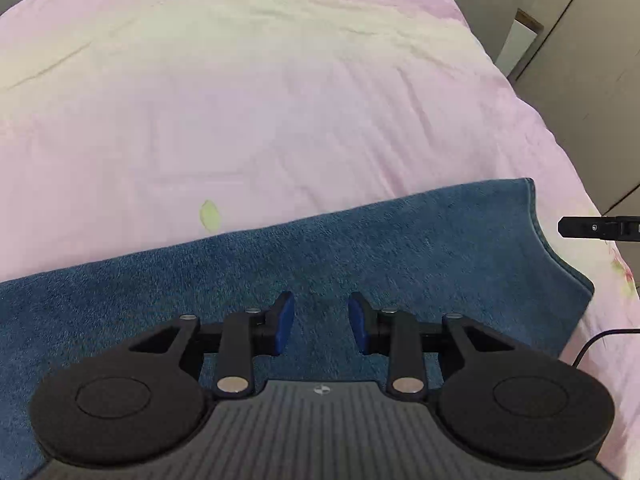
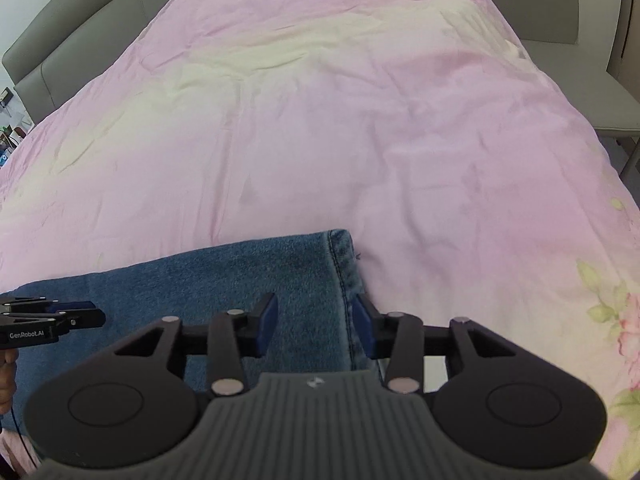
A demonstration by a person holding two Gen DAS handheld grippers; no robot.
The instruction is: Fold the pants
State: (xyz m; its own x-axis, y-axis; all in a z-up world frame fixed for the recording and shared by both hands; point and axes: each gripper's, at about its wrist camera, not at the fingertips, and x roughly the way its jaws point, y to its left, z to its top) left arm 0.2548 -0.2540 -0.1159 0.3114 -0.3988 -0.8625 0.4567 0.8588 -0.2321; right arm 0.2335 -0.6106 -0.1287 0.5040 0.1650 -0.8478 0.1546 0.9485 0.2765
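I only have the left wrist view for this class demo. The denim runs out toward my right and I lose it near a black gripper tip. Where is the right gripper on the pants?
Observer: The right gripper is open, its fingers straddling the stitched hem of the pants.
Operator: Anything printed on the bedcover there?
Observer: Yes, pink flowers with green leaves on the bedcover, right of that gripper.
Operator: What sits behind the bed?
Observer: A grey padded headboard at the upper left.
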